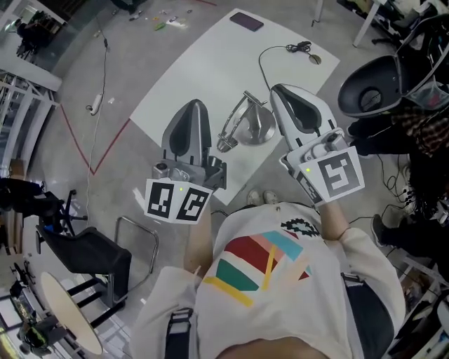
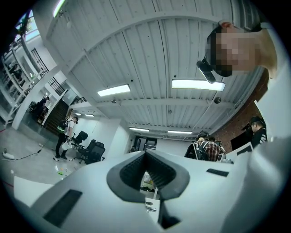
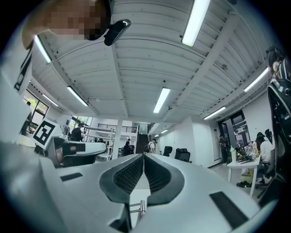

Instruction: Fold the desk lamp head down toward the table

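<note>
The silver desk lamp [image 1: 247, 125] sits on the white table [image 1: 203, 63], its arm and head [image 1: 228, 139] folded low beside the round base. Its cable [image 1: 265, 56] runs to the table's far side. My left gripper [image 1: 197, 104] is raised just left of the lamp, shut, with nothing between its jaws. My right gripper [image 1: 278, 89] hovers just right of the lamp, also shut and empty. Both gripper views look up at the ceiling; the left gripper [image 2: 145, 154] and right gripper [image 3: 143, 157] show their pads pressed together. The lamp is not clearly visible in either.
A dark flat object [image 1: 247, 21] and a small disc [image 1: 314, 59] lie at the table's far end. A black office chair [image 1: 370, 85] stands at the right, another chair [image 1: 91, 254] at the lower left. People stand in the background [image 2: 68, 132].
</note>
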